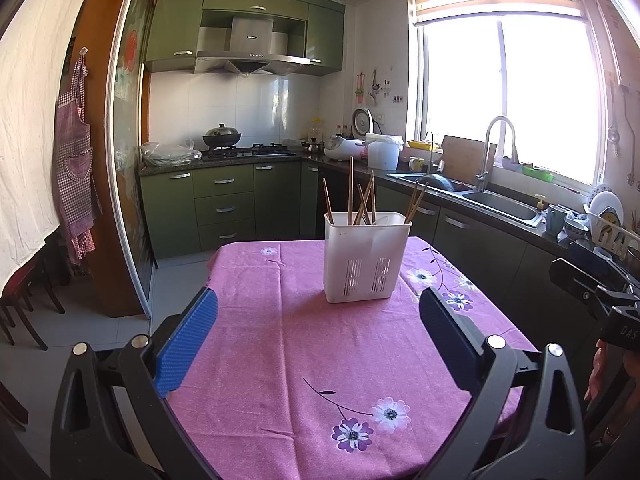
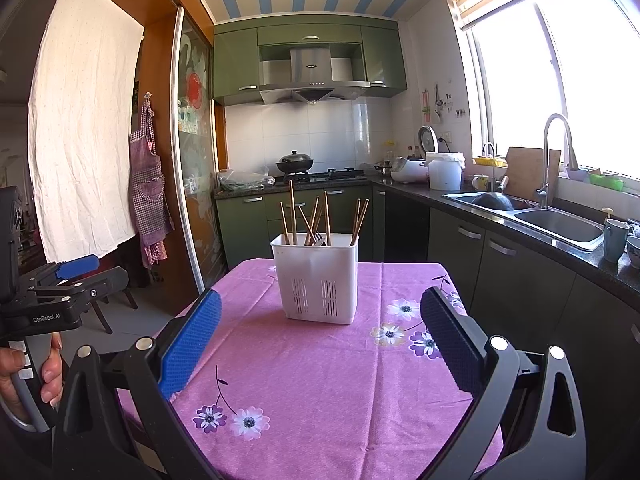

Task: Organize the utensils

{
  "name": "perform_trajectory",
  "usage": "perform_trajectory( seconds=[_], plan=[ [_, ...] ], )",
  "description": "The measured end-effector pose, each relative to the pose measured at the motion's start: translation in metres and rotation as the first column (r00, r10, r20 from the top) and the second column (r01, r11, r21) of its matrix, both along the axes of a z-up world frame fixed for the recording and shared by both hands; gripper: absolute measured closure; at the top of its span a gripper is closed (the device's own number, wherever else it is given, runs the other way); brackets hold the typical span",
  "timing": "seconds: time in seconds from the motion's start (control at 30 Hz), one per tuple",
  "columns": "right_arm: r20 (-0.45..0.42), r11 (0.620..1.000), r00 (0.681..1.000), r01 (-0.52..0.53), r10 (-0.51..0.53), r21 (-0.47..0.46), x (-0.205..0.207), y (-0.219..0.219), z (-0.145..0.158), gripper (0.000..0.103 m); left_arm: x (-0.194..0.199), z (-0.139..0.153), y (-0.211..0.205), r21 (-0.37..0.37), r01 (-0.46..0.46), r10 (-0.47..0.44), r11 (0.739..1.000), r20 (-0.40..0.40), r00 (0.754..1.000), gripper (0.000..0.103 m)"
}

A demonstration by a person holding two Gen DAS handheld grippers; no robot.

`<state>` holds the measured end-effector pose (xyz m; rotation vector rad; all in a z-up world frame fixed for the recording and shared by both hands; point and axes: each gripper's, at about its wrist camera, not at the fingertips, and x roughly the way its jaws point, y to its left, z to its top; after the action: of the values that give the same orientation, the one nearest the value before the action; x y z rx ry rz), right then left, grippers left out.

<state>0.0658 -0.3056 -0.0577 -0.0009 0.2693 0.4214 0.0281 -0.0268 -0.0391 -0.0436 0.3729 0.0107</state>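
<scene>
The left gripper is hovering with fingers apart and empty over the pink tablecloth. Ahead, a white utensil holder is standing upright, holding wooden chopsticks. The right gripper is likewise gaping, empty.

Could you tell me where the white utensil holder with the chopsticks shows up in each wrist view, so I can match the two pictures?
Left wrist view: the white utensil holder stands right of centre on the far part of the pink tablecloth.
Right wrist view: the white utensil holder stands at the picture's centre, again toward the table's far edge.
Shared landmark: the range hood above the stove appears behind it in both.
</scene>
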Motion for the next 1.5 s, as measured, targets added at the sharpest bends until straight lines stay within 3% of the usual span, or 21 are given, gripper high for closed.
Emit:
perform_trajectory(
  seconds=[1.5],
  plan=[
    [-0.019, 1.0, 1.0, -0.01, 0.009, -0.003, 0.005, 0.004, -0.015, 0.005, 0.003, 0.002, -0.003, 0.027, -0.019, 0.02, 0.999, -0.029, 0.999, 0.007]
  ],
)
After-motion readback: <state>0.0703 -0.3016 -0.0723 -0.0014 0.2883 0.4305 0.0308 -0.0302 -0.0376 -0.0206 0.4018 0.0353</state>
